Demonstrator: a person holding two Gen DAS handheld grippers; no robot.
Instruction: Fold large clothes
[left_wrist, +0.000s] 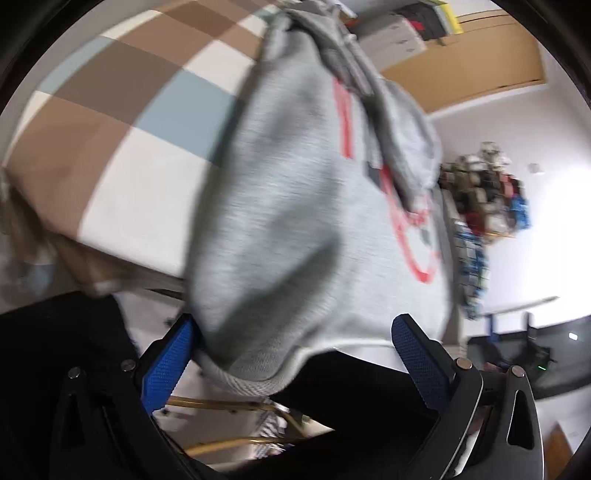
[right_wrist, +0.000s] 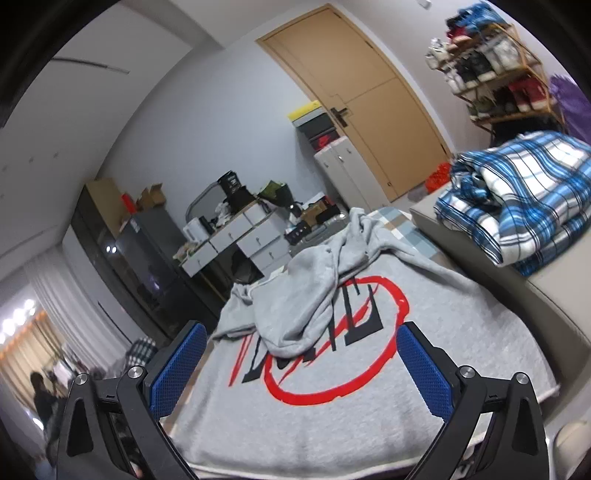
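A large grey sweatshirt (right_wrist: 332, 406) with a red and black print lies spread on the bed, its sleeves bunched in a heap (right_wrist: 314, 295) on top. In the left wrist view the sweatshirt (left_wrist: 295, 221) is blurred and its ribbed hem hangs between the fingers. My left gripper (left_wrist: 291, 332) is open, with the hem touching its left blue pad (left_wrist: 170, 362); nothing is clamped. My right gripper (right_wrist: 301, 339) is open and empty, hovering just above the near hem of the sweatshirt.
A checked brown, white and blue bedsheet (left_wrist: 122, 122) covers the bed. A folded blue plaid blanket (right_wrist: 517, 195) lies on the bed's right edge. A shoe rack (right_wrist: 491, 66), a door (right_wrist: 369, 99) and cluttered drawers (right_wrist: 240, 236) stand beyond.
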